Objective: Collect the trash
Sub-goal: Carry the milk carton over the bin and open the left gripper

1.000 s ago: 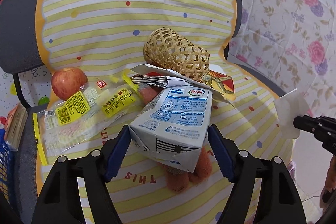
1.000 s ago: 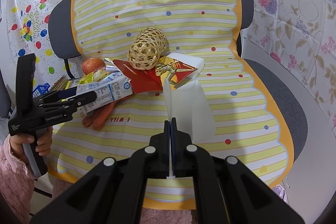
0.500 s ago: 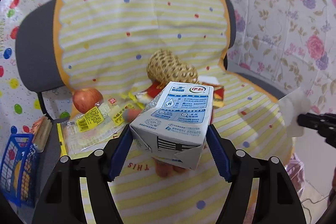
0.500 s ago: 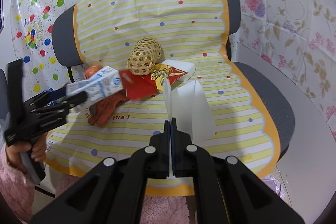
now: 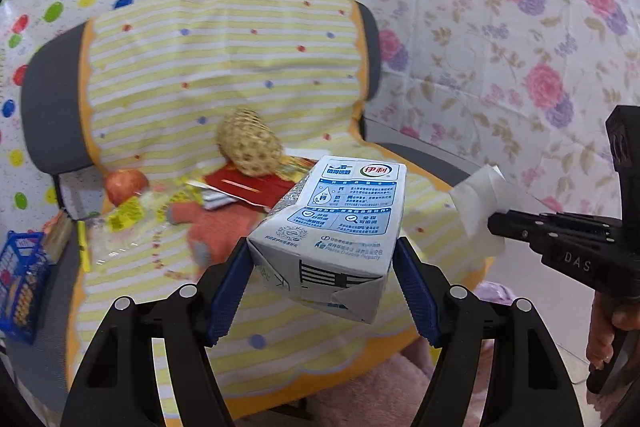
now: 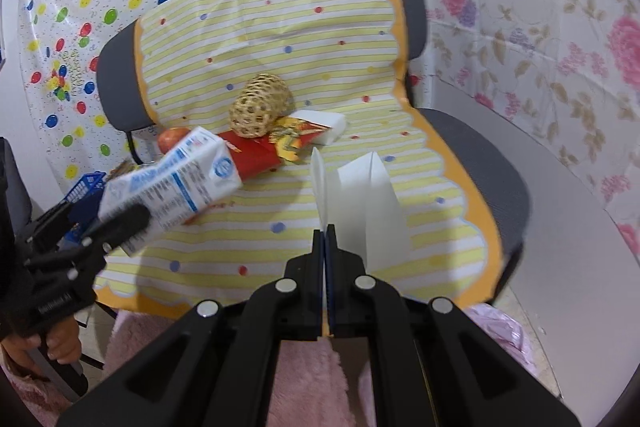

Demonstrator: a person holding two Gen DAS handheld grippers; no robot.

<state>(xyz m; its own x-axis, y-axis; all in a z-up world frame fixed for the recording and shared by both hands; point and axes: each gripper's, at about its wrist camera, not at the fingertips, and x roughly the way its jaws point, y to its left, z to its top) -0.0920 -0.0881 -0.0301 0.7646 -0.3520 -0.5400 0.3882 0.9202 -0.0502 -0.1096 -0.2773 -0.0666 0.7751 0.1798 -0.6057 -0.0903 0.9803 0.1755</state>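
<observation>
My left gripper [image 5: 324,259] is shut on a white and blue milk carton [image 5: 340,223], held in the air in front of the chair seat; the same milk carton [image 6: 172,183] shows at the left of the right wrist view. My right gripper [image 6: 325,231] is shut on a folded white tissue [image 6: 360,195], which stands up from its tips; the same tissue [image 5: 480,203] appears at the right of the left wrist view. On the seat lie a red packet [image 6: 256,151], a clear wrapper with yellow labels [image 5: 124,223] and an orange glove [image 5: 216,223].
A chair [image 6: 480,155] with a yellow striped cover [image 6: 280,39] holds a woven bamboo ball [image 6: 260,105], an apple [image 5: 124,183] and a white box [image 6: 324,121]. A blue basket [image 5: 20,287] stands left of the chair. Pink fleece [image 6: 304,379] and a pink bag [image 6: 500,331] lie below.
The left gripper lifted the milk carton off the seat and drew it back toward the seat's front edge. The right gripper also pulled back with the tissue, so the chair looks smaller.
</observation>
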